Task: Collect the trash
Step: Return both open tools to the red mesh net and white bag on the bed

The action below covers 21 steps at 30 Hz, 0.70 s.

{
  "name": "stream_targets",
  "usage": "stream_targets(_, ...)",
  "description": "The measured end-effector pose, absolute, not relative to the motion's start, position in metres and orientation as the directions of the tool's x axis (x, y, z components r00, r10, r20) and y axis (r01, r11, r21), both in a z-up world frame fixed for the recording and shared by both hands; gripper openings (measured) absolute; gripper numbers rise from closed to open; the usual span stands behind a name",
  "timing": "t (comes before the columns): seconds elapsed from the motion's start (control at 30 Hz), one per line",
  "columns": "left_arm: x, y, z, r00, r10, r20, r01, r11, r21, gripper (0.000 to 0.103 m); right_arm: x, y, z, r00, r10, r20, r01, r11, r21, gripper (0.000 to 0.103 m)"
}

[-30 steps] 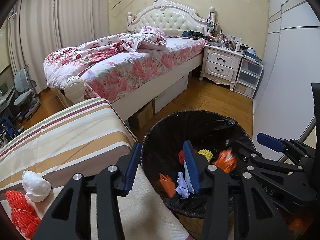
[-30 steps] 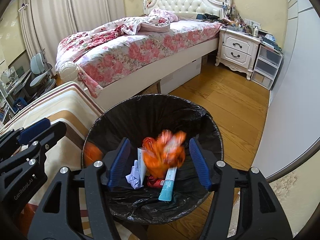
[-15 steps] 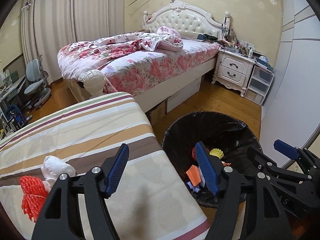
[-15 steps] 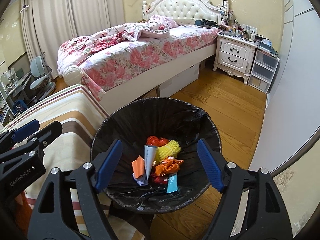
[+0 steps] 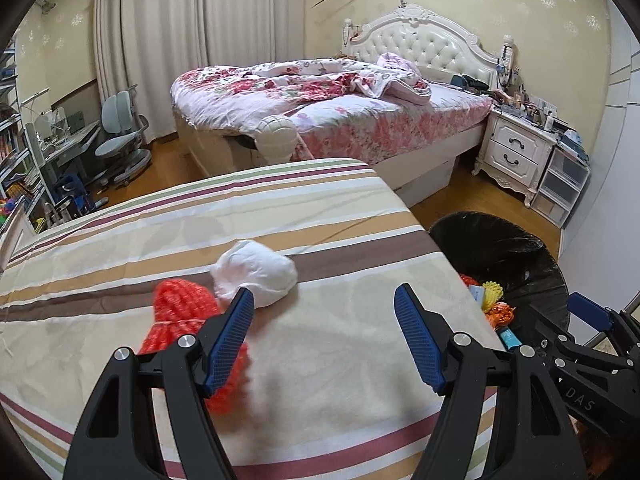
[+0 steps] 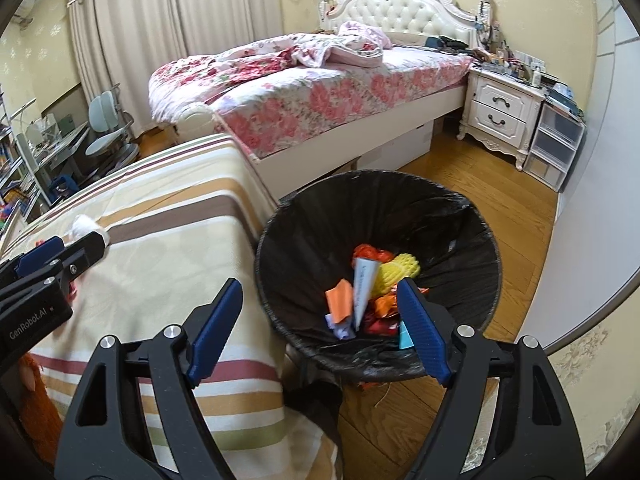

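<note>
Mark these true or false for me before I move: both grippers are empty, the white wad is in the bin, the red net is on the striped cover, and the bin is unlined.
1. Both the left gripper and the right gripper are open and hold nothing. True.
2. The white wad is in the bin. False: it lies on the striped cover.
3. The red net lies on the striped cover, next to the white wad. True.
4. The bin has no liner. False: a black bag lines it, with colourful scraps at the bottom.
</note>
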<state>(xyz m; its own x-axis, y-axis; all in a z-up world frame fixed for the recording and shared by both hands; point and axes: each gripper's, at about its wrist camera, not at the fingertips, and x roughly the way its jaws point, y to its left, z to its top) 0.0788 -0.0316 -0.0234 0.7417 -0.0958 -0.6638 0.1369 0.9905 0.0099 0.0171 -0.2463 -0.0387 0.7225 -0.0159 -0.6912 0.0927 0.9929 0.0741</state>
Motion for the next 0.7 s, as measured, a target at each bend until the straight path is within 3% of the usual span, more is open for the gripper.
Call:
stream_targets(0.47, 0.072, 0.041, -0.027, 0.75, 0.055, -0.659, -0.024, 0.998, 0.056, 0.071, 0.015, -0.176, -0.04, 0.711, 0.07, -0.7, -0.041, 0.997, 0.058, 0.078)
stream_targets(0.7, 0.07, 0.052, -0.026, 0.753, 0.001, -0.658, 0.001, 1.0, 0.002, 0.071, 0.017, -0.151, -0.04, 0.705, 0.093, -0.703, -0.087, 0.995, 0.044, 0.078)
